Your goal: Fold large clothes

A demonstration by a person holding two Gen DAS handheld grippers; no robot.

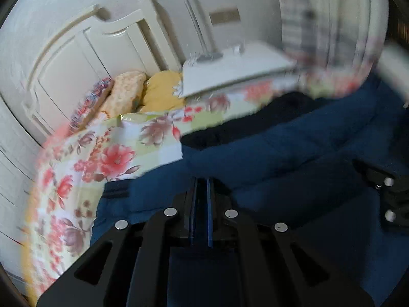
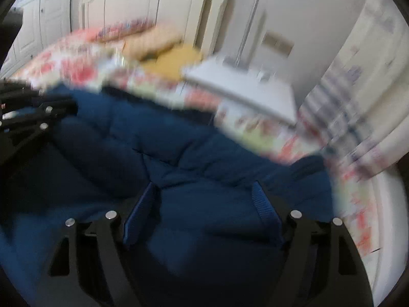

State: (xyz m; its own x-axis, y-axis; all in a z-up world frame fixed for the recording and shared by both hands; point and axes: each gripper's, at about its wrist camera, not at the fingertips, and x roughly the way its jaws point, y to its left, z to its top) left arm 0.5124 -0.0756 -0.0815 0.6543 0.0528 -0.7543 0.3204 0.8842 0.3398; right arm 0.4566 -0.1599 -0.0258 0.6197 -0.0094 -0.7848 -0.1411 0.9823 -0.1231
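The big padded navy-blue quilted jacket sprawls across the bed on the floral sheet of pink and mauve blossoms, puffy panels bunched into soft ridges, a darker fold along its far edge. The left gripper hangs over it, jaws clenched flat together, nothing visible between them. The right gripper hovers above the jacket's middle, jaws spread wide and released, fabric below but not pinched. Both views are motion-blurred.
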